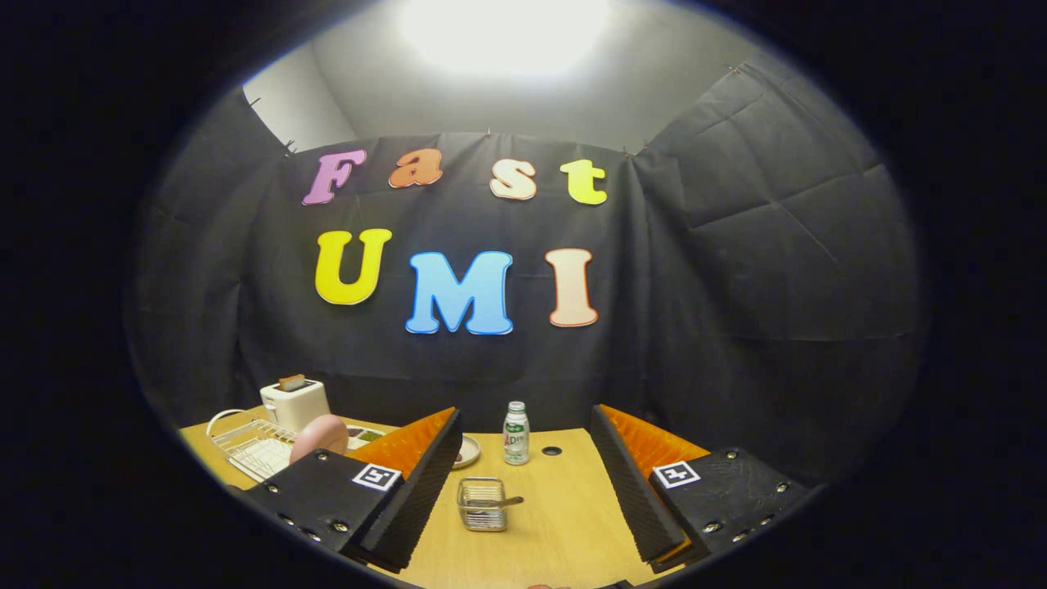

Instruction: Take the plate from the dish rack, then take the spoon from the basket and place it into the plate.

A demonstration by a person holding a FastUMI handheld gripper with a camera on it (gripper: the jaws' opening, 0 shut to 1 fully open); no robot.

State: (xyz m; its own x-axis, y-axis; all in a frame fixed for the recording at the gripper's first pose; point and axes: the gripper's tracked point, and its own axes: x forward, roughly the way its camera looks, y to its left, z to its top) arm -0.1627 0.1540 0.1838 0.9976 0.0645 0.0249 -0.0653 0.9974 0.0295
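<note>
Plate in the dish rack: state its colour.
Pink; the plate stands in the white wire dish rack, in the gripper view.

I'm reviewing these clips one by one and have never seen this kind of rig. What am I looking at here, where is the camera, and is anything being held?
There is no robot arm: a person carries a handheld two-finger gripper, and the fisheye camera rides on it, looking forward along its two fingers. The fingers stand wide apart and hold nothing. On the wooden table, between and just ahead of the fingers, sits a small wire basket with a spoon in it. Beyond it stands a small bottle. Off to the left is a white dish rack with a pink plate in it, and a toaster behind that. A small dish peeks out beside the left finger.
</note>
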